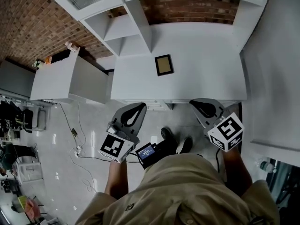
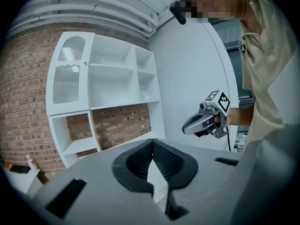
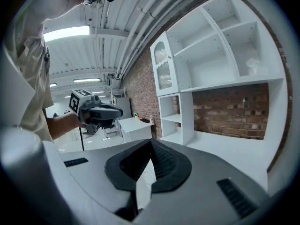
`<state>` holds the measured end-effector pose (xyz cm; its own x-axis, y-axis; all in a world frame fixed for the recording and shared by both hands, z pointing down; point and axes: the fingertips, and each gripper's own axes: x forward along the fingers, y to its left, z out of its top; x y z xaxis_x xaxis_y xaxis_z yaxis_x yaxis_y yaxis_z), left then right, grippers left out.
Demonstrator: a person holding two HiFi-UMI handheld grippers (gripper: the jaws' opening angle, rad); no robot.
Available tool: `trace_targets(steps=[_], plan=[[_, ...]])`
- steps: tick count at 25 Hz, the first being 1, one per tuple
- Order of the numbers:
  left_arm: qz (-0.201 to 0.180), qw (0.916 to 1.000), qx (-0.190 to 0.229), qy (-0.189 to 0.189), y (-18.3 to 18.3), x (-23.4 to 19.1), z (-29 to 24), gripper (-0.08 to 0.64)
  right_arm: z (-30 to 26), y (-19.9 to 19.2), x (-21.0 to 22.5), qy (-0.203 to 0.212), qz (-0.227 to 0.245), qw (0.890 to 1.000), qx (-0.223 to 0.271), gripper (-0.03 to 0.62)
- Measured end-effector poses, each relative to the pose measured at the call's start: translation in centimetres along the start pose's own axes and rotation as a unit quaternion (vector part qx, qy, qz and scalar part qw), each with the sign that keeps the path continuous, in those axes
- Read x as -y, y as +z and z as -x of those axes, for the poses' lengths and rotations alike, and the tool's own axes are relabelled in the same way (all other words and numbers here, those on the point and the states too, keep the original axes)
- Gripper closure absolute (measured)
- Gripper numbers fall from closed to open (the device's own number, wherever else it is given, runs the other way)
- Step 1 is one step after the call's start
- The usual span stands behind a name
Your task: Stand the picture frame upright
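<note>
1. On the white tabletop in front of the person, a small dark-edged picture frame with a tan middle lies flat on its back. It sits towards the rear of the surface, near the foot of the white shelving unit.
2. The left gripper, a grey hand-held tool with black ribbed jaws, has its jaws pressed together at the tips. Nothing is between them.
3. The right gripper, of the same make, is likewise clenched and carries nothing.
4. Both grippers hang off the near edge of the tabletop, over the pale floor. They are well apart from the picture frame and touch neither it nor the table.
5. The two are held side by side with a gap between them, each showing in the other's view, and both point towards the shelving and the brick wall behind it.
</note>
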<state>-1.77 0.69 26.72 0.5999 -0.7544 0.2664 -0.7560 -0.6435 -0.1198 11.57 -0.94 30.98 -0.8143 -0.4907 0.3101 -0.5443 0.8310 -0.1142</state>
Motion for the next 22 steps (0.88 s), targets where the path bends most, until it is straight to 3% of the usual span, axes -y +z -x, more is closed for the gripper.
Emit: trace_targets(steps=[6,11,14,18,22], plan=[[0.003,0.9995,0.010,-0.028,-1.0,-3.9,-3.4,0.554,-2.9,0.5,2.7,-0.031,-0.003,0.999,-0.009,0.589],[0.027,0.9959,0.057,-0.064,-2.7,-9.2,-4.3,0.554,-8.1,1.5,3.0,-0.081,0.017,0.997,-0.012,0.589],[0.025,0.9963,0.044,-0.070,-2.5,-12.0,-5.7,0.553,-10.5,4.2,4.0,-0.077,0.019,0.997,-0.014,0.589],[0.014,0.9905,0.050,-0.127,-0.4,-11.5,-10.5,0.553,-8.7,6.7,7.2,-0.110,0.023,0.993,-0.031,0.589],[0.006,0.9903,0.038,-0.134,-0.3,-12.4,-12.6,0.554,-9.2,6.0,8.9,-0.117,0.013,0.992,-0.047,0.589]])
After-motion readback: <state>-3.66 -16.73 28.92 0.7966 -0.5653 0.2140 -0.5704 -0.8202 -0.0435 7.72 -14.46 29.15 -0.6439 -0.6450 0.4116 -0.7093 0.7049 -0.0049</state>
